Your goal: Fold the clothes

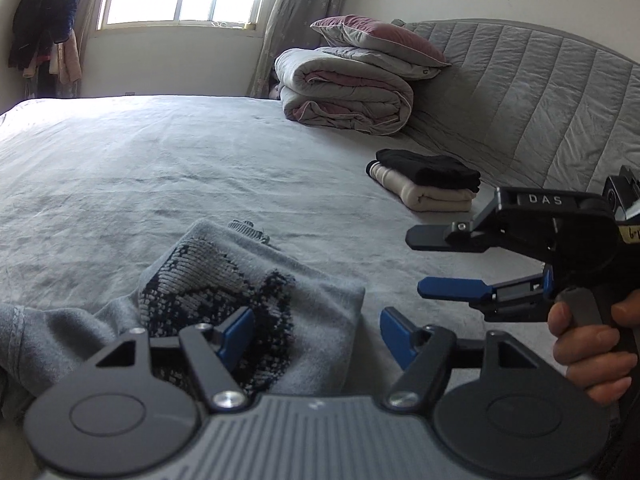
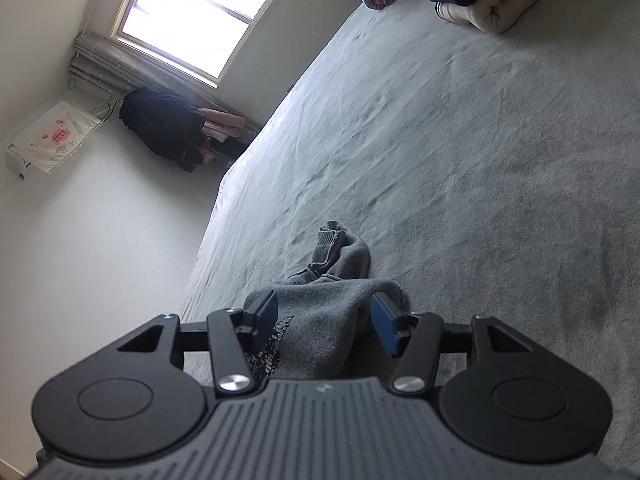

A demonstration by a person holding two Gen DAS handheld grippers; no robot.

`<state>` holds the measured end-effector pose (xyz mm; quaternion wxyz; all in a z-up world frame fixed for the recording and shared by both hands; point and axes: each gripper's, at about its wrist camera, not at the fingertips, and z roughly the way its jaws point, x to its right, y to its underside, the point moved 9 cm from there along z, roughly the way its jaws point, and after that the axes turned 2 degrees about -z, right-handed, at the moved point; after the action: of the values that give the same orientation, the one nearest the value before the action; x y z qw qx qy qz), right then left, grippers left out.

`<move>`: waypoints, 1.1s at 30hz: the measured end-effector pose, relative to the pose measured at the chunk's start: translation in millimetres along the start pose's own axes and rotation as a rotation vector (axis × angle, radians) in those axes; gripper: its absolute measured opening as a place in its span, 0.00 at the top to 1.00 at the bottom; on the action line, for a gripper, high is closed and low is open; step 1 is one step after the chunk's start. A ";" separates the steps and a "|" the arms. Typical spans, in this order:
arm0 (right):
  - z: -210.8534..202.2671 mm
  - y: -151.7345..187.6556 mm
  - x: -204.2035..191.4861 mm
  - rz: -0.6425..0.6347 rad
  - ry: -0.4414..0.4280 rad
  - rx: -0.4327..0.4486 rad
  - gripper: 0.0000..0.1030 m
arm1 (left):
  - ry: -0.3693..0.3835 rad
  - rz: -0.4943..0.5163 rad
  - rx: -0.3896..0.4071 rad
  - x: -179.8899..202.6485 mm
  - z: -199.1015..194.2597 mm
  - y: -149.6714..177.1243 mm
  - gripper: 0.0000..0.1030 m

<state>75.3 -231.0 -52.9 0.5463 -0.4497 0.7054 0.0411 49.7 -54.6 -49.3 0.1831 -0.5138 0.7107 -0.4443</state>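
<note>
A grey sweater (image 1: 320, 312) with a dark knit pattern is seen crumpled on the grey bed sheet (image 1: 160, 168), right at the near edge. The left gripper (image 1: 316, 332) is held low over it, fingers spread wide with nothing pinched. The right gripper (image 1: 436, 260) is turned on its side just beside the sweater, fingers parted and empty too, gripped by a hand (image 1: 588, 344) curled round the handle. "DAS" can be read on its body. Farther back, a folded stack (image 1: 428, 180) is parked by the quilted headboard (image 1: 540, 100), with a rolled duvet (image 1: 344, 92) behind.
</note>
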 end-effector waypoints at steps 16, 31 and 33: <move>59.6 33.5 9.6 -0.039 0.032 -0.119 0.91 | -0.117 0.078 -0.032 -12.0 3.2 27.4 0.87; -19.9 11.4 -49.6 -0.290 -0.033 0.078 0.92 | 0.109 -0.004 0.145 17.2 -40.3 -1.8 0.97; -27.5 9.9 -46.6 -0.290 -0.025 0.083 0.92 | 0.143 0.017 0.132 26.6 -39.8 1.5 0.97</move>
<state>48.4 -212.7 -8.5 0.5735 -0.5233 0.6273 -0.0617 9.5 -60.5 -23.9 0.1694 -0.4614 0.6956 -0.5240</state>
